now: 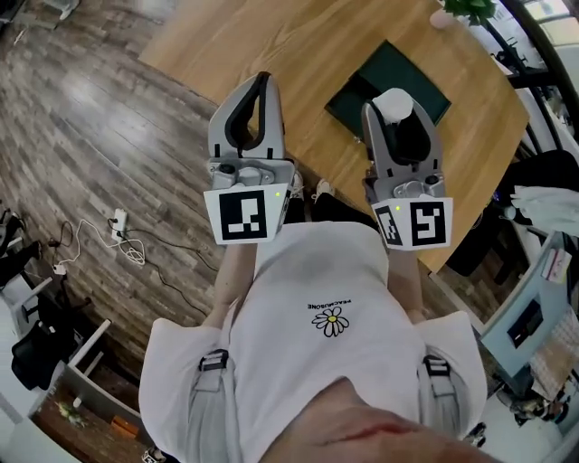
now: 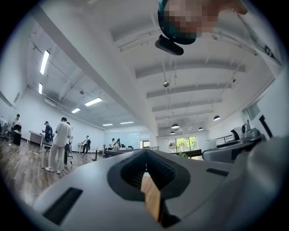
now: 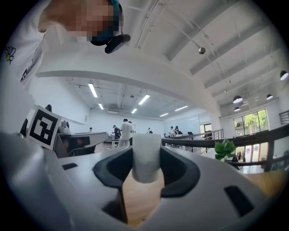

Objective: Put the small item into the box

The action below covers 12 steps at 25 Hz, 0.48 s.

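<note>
In the head view both grippers are held up in front of the person's chest, over the near edge of a wooden table (image 1: 298, 45). My right gripper (image 1: 395, 107) is shut on a small white cylinder (image 1: 394, 101), which stands upright between the dark pads in the right gripper view (image 3: 146, 155). A dark green flat box (image 1: 380, 68) lies on the table just beyond and partly behind that gripper. My left gripper (image 1: 263, 81) is to the left of the box, with its tips together and nothing in them. The left gripper view shows the same closed tips (image 2: 145, 152).
A potted plant (image 1: 469, 9) stands at the table's far right corner. Cables and a power strip (image 1: 122, 231) lie on the wood floor at the left. Chairs and desks crowd the right side (image 1: 534, 208). Several people stand far off in the hall (image 2: 58, 144).
</note>
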Each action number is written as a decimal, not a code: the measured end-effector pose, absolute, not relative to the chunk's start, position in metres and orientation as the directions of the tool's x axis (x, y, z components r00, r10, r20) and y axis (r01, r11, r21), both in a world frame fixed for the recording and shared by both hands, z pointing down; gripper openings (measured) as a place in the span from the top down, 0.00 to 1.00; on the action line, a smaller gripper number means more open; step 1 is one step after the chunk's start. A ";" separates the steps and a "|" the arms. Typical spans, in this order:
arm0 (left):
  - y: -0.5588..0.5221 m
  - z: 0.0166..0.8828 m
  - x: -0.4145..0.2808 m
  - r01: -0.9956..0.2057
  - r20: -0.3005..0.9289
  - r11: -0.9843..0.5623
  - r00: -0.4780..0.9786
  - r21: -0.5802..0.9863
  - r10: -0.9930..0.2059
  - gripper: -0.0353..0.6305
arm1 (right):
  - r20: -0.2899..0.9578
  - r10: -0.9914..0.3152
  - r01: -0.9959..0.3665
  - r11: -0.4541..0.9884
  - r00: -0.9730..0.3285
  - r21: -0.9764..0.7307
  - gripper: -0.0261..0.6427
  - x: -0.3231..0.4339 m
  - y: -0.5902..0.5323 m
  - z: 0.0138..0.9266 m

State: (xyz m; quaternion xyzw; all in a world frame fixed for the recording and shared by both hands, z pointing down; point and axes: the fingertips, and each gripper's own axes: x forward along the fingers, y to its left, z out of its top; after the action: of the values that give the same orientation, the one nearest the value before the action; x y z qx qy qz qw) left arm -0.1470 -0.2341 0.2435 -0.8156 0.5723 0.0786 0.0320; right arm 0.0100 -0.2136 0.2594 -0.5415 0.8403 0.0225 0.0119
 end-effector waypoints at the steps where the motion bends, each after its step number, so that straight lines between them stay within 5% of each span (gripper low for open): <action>1: -0.239 0.245 -0.145 -0.938 -0.165 -0.347 0.338 0.028 -0.927 0.93 | -0.050 -0.910 -0.912 0.410 -0.411 0.027 0.69 0.011 -0.219 0.259; 12: -0.254 0.243 -0.133 -0.939 -0.171 -0.342 0.333 0.026 -0.927 0.93 | -0.074 -0.909 -0.912 0.408 -0.409 0.032 0.69 0.019 -0.232 0.257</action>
State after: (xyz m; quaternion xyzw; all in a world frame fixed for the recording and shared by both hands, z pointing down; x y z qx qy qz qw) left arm -0.1331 -0.2537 0.2430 -0.8156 0.5721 0.0777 0.0387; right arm 0.0185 -0.2324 0.2575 -0.5431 0.8387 0.0337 0.0223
